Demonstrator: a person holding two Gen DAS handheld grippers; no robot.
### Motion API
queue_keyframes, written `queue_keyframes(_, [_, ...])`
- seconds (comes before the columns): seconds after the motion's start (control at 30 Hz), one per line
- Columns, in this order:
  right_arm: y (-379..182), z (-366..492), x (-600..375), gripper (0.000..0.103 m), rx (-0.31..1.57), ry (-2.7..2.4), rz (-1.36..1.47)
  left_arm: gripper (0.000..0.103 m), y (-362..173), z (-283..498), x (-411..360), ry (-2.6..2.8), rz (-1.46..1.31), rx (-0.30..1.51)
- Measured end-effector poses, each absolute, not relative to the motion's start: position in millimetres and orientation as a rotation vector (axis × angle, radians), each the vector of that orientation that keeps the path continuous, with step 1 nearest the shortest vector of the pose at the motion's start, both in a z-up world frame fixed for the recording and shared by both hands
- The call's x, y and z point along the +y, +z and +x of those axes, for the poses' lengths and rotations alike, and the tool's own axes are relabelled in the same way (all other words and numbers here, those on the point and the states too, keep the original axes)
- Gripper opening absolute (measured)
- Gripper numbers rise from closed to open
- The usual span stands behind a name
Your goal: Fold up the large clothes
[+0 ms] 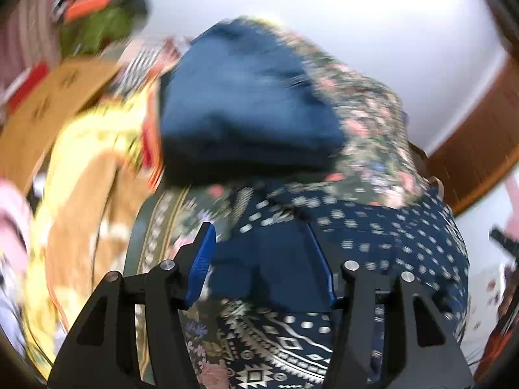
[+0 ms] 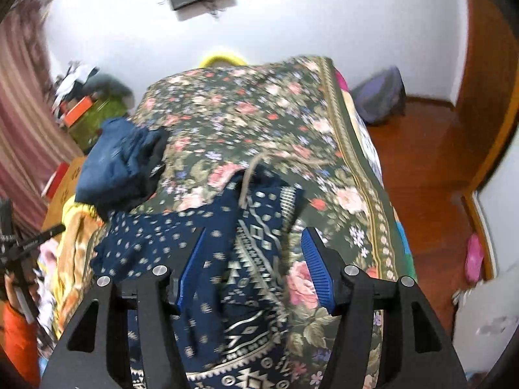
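White walls and a reddish wooden floor surround the bed, which is covered by a dark green floral bedspread. On it we see a navy patterned garment, dotted on one part and printed with pale geometric bands on another, lying crumpled at the near end of the bed. A plain dark blue piece of clothing sits bunched near the bed's left edge, just beyond the patterned one. Yellow and tan bedding hangs beside it on the left.

Our left hand-held gripper has its jaws parted, with a fold of the navy fabric lying between them; the blur keeps us from telling whether the pads press on it. Our right hand-held gripper stands with its jaws spread over the patterned garment, both blue pads clear of the cloth.
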State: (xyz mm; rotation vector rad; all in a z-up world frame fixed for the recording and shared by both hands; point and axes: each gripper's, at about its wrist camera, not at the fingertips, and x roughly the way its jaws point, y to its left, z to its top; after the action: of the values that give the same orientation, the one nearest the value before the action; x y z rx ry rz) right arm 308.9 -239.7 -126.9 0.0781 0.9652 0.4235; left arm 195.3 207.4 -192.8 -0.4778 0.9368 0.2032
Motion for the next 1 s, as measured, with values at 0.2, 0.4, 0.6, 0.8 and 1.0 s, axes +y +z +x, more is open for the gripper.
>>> queue_keyframes(0.2, [-173.2,327.5,-251.2,0.055,1.107,0.434,0.183,0.055,-272.2,191.7,239.5,0.126,-0.814,1.041])
queue_keyframes(0.4, [-213.4,340.1,-246.9,0.055,1.229,0.503,0.305,0.055,-324.6,198.6,238.8,0.012,-1.052,1.078])
queue_keyframes(0.6, [-216.5,348.0,-239.2,0.059,1.21,0.526,0.325,0.056,-337.7,215.2,240.0,-0.06,-1.192,0.982])
queue_keyframes(0.8, [-217.3,353.9,-225.5,0.033,1.238,0.55,0.355,0.037,-336.5,223.9,238.3,-0.075,-1.268,0.944])
queue_keyframes(1.0, [-179.2,341.2,-221.5,0.012,1.129,0.632,0.35,0.016,-257.6,230.8,206.6,0.001,-0.897,0.956])
